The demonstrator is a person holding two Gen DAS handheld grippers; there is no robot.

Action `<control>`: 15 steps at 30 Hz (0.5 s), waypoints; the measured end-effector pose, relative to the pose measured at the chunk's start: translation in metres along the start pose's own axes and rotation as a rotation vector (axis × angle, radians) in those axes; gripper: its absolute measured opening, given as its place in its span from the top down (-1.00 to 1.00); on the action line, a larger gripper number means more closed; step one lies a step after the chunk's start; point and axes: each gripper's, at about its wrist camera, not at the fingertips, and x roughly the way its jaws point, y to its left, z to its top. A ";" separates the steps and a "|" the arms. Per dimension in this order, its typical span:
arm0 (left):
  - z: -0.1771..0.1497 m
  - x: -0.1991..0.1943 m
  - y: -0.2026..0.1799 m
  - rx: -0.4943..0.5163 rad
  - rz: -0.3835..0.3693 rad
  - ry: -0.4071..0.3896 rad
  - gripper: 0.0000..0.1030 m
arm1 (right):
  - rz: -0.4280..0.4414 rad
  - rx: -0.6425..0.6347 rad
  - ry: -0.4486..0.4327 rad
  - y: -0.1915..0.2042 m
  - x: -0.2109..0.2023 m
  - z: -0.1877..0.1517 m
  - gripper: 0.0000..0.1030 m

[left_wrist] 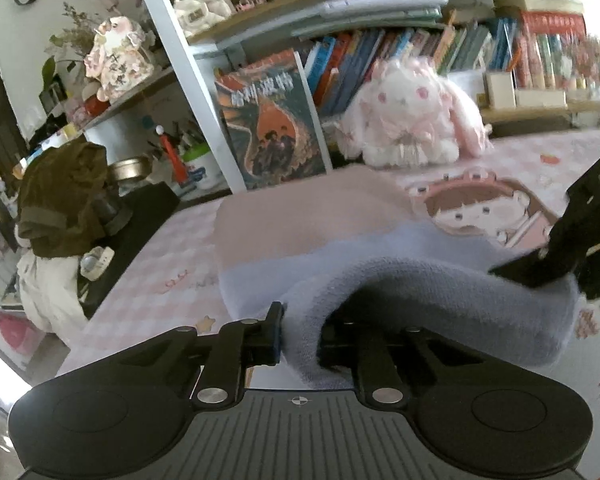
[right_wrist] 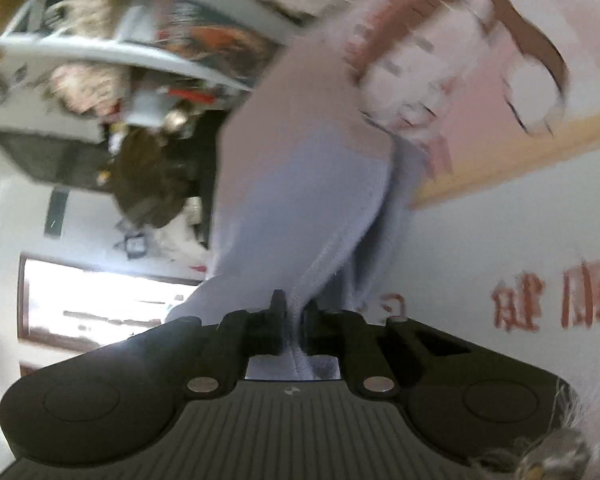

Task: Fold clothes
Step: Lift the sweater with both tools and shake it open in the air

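Observation:
A soft garment with a lavender lower part point(left_wrist: 380, 256) and a pink upper part point(left_wrist: 300, 216) lies on the pink printed table cover point(left_wrist: 172, 264). My left gripper point(left_wrist: 300, 336) is shut on a raised lavender fold of the garment at its near edge. My right gripper point(right_wrist: 294, 320) is shut on another lavender edge of the garment point(right_wrist: 300, 184); it also shows in the left wrist view point(left_wrist: 540, 268) at the right, pinching the same fold. The right wrist view is tilted and blurred.
A white plush rabbit point(left_wrist: 412, 120) and an upright book point(left_wrist: 268, 124) stand behind the garment. Bookshelves point(left_wrist: 460, 44) run along the back. A brown-hooded doll point(left_wrist: 60, 208) and a black box point(left_wrist: 140, 216) stand at the table's left edge.

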 end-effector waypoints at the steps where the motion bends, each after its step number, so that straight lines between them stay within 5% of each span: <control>1: 0.005 -0.006 0.002 -0.008 -0.011 -0.027 0.74 | 0.024 -0.040 -0.025 0.008 -0.009 0.002 0.87; 7: 0.062 -0.075 -0.001 0.030 -0.189 -0.401 0.76 | 0.265 -0.322 -0.391 0.082 -0.117 0.029 0.88; 13: 0.104 -0.139 0.043 -0.220 -0.550 -0.734 0.77 | 0.518 -0.648 -0.624 0.192 -0.209 0.038 0.89; 15: 0.107 -0.141 0.059 -0.295 -0.688 -0.761 0.77 | 0.566 -0.738 -0.636 0.225 -0.218 0.037 0.89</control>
